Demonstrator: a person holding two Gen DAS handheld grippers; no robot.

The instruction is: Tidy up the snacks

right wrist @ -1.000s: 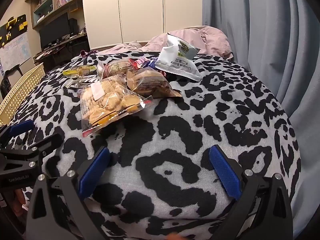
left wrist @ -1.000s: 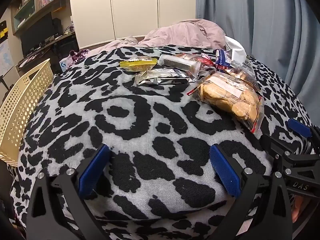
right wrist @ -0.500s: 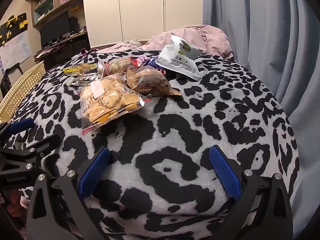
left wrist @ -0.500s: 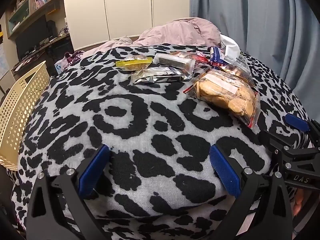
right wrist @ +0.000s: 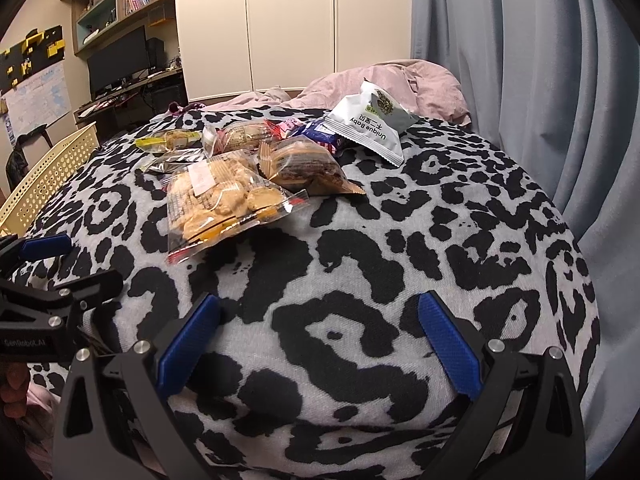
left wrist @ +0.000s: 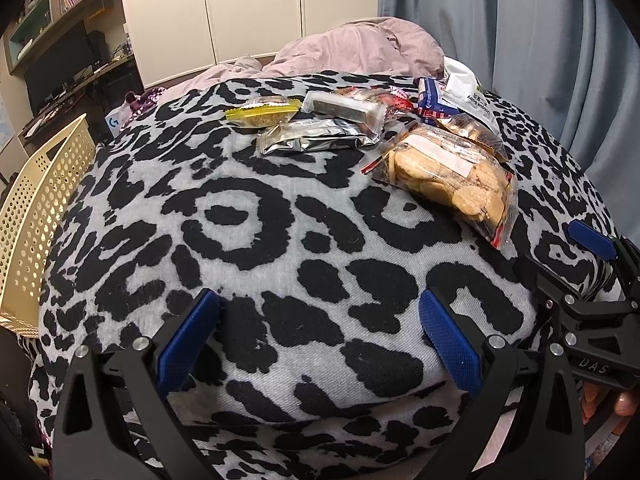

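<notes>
Several snack packs lie on a leopard-print blanket. A clear bag of cookies is nearest. Behind it lie a silver foil pack, a yellow-edged packet, a clear-wrapped dark bar and a white "Unique Baby" pouch. A brown-wrapped pastry rests beside the cookies. My left gripper is open near the blanket's front edge with nothing between its fingers. My right gripper is open too, empty, well short of the snacks.
A cream perforated basket stands at the left of the bed. Pink bedding is bunched at the far end. Grey curtains hang on the right. A desk with a monitor is at the back left.
Both grippers have drawn back and lifted slightly, so the snacks sit a little farther off in both views. Both remain open and empty.
</notes>
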